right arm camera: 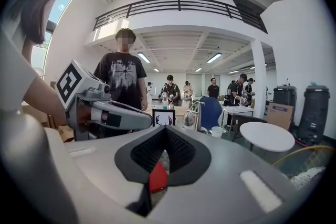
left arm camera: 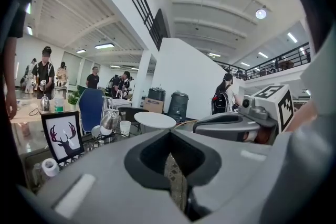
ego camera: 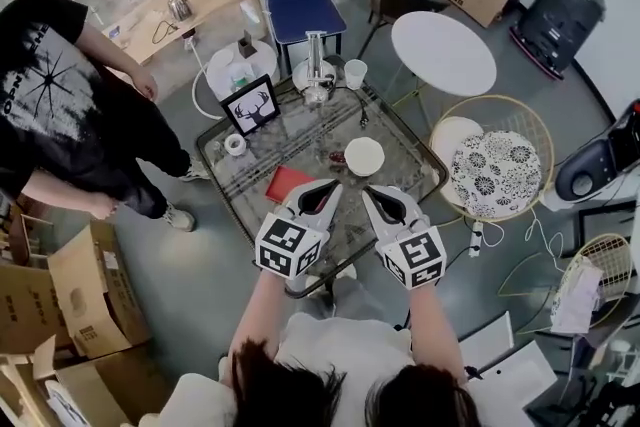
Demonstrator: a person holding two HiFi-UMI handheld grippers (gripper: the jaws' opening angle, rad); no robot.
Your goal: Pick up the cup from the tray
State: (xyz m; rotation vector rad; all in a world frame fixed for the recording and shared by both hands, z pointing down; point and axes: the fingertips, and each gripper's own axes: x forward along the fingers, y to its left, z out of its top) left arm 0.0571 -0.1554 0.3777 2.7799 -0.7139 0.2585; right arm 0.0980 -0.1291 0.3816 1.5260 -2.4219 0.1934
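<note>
Open workshop floor surrounds a square glass tabletop (ego camera: 405, 165), with a person in black (ego camera: 60, 95) off its left edge. A deer picture (ego camera: 250, 104), a red card (ego camera: 285, 182) and a white disc (ego camera: 363, 156) lie between the near edge and the cup. The left hand-held gripper (ego camera: 322, 193) and right hand-held gripper (ego camera: 380, 197) are both pressed together and empty. The small white cup (ego camera: 355, 73) stands upright at the far corner.

The cup (ego camera: 355, 73) at the far corner is white. The framed picture (ego camera: 250, 104) shows a black deer on white.

Table (ego camera: 310, 140) middle seems free; frame (ego camera: 250, 104) left.
</note>
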